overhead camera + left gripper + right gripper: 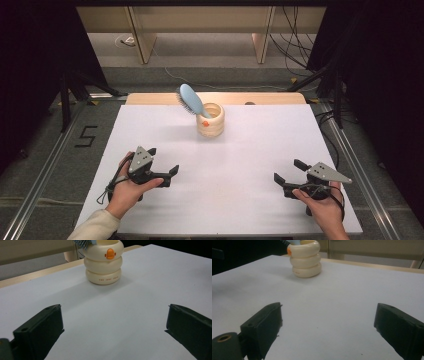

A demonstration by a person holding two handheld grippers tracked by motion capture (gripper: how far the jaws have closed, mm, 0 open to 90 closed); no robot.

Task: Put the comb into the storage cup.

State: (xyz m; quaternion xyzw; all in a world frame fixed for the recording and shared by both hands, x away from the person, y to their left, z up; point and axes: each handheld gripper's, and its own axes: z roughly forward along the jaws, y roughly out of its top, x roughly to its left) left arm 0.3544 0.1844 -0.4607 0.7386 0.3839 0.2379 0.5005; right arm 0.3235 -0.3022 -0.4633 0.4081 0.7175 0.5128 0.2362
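A cream ringed holder (210, 120) with an orange duck-bill mark stands upright on the white table top (230, 160), toward the back middle. A light blue hairbrush (191, 100) stands in it, head up and leaning to the left. The holder (104, 262) is ahead in the left gripper view, and the holder (305, 259) is at upper left in the right gripper view. My left gripper (162, 161) rests low at the front left, open and holding nothing. My right gripper (289, 171) sits at the front right, also open with nothing between its jaws.
A wooden strip (215, 98) runs along the table's far edge. Metal rails (350, 155) flank the table on both sides. Cables (295, 45) and stand legs lie on the floor behind. A "5" mark (86, 136) sits on the floor at left.
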